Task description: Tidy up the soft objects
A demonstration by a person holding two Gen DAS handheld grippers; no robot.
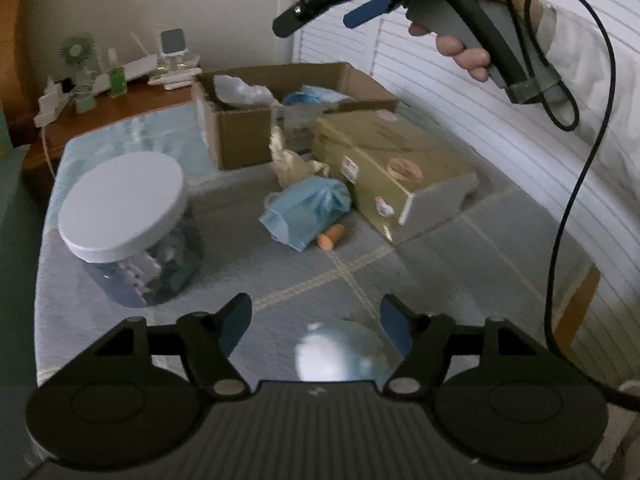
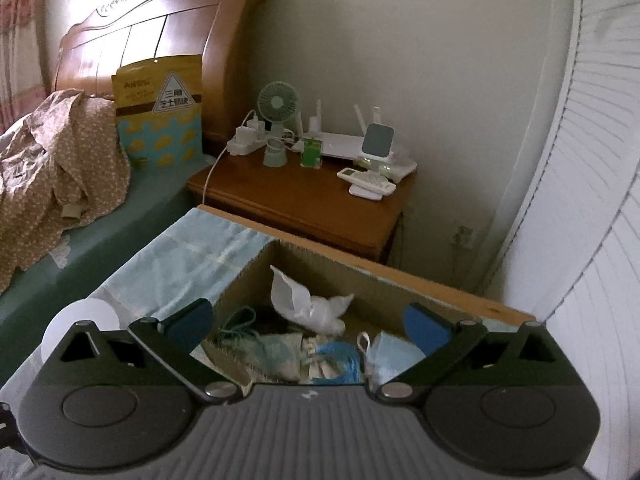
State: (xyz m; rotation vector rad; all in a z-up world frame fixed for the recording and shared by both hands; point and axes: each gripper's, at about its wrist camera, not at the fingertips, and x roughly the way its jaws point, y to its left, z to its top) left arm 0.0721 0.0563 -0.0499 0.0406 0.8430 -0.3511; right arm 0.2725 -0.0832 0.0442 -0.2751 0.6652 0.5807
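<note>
On the cloth-covered table (image 1: pixel 320 276) lie a crumpled blue face mask (image 1: pixel 304 208), an orange foam earplug (image 1: pixel 331 237) beside it, and a beige crumpled cloth (image 1: pixel 292 160) behind it. An open cardboard box (image 1: pixel 240 136) at the back holds soft items: in the right wrist view a white plastic bag (image 2: pixel 308 304), a blue tassel (image 2: pixel 338 360) and a face mask (image 2: pixel 390 356) lie inside it. My left gripper (image 1: pixel 316 320) is open and empty, low over the table's near side. My right gripper (image 2: pixel 308 320) is open and empty above the box; it also shows in the left wrist view (image 1: pixel 320 12), held high.
A jar with a white lid (image 1: pixel 124 208) stands on the left of the table. A gold carton (image 1: pixel 392 172) lies on the right. A shiny round object (image 1: pixel 340 352) sits just below my left gripper. A nightstand (image 2: pixel 304 196) with a fan and devices stands behind.
</note>
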